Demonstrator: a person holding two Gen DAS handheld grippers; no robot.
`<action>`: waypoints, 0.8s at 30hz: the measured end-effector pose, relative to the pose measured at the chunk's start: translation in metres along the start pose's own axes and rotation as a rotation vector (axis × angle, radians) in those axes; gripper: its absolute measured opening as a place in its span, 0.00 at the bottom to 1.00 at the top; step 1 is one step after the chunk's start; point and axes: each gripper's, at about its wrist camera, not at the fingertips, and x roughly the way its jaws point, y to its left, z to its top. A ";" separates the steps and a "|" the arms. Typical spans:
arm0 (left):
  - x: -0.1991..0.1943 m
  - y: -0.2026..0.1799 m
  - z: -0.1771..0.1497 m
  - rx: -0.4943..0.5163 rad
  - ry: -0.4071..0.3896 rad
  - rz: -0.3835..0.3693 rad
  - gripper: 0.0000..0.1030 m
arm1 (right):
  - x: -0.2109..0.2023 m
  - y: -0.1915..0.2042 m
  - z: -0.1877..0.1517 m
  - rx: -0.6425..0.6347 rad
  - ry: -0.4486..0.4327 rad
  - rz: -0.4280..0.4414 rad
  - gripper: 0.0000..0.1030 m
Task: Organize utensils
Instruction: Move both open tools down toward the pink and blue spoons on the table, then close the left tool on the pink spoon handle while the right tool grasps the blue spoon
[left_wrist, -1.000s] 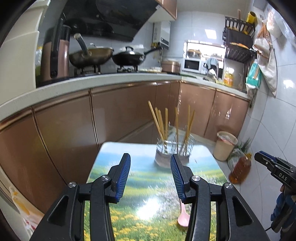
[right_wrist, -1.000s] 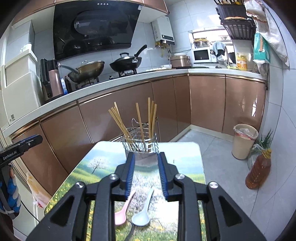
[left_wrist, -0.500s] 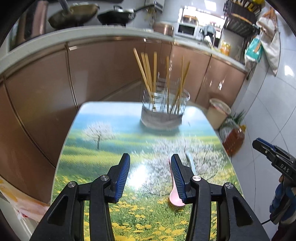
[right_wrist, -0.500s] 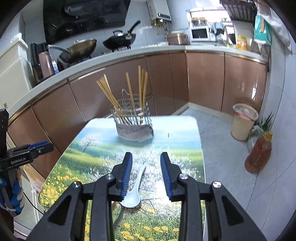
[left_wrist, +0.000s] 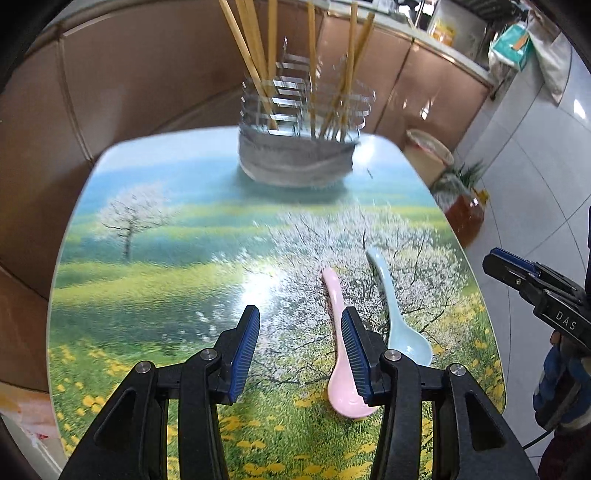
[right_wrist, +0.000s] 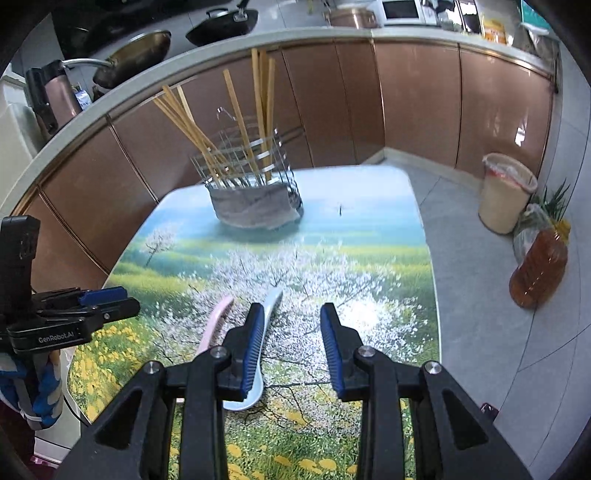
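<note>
Left wrist view: left tool (left_wrist: 300, 345) part-open, empty, above bench (left_wrist: 147, 295); pink spoon (left_wrist: 341, 354) beside its right finger. Right tool (right_wrist: 292, 349) narrow, empty, beside blue spoon (right_wrist: 271, 301).

Both claws lower, nearer spoons (left_wrist: 347, 354).

My left gripper (left_wrist: 300, 325): black frame, ribbed blue pads, silver screws | my right gripper (right_wrist: 291, 325): same black build, blue pads; its side read "DAS" in white | left unit's side read "GenRobot.AI" | hand (left_wrist: 561, 387) wore a blue-and-white glove | thin black cable trailed beneath it
</note>
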 end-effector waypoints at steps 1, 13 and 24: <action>0.006 0.000 0.002 0.000 0.013 -0.007 0.44 | 0.004 -0.001 0.000 0.001 0.010 0.004 0.29; 0.064 -0.006 0.020 0.042 0.150 -0.069 0.44 | 0.038 -0.012 0.003 0.005 0.124 0.021 0.29; 0.102 -0.012 0.029 0.060 0.262 -0.098 0.44 | 0.072 0.000 0.006 -0.007 0.241 0.074 0.29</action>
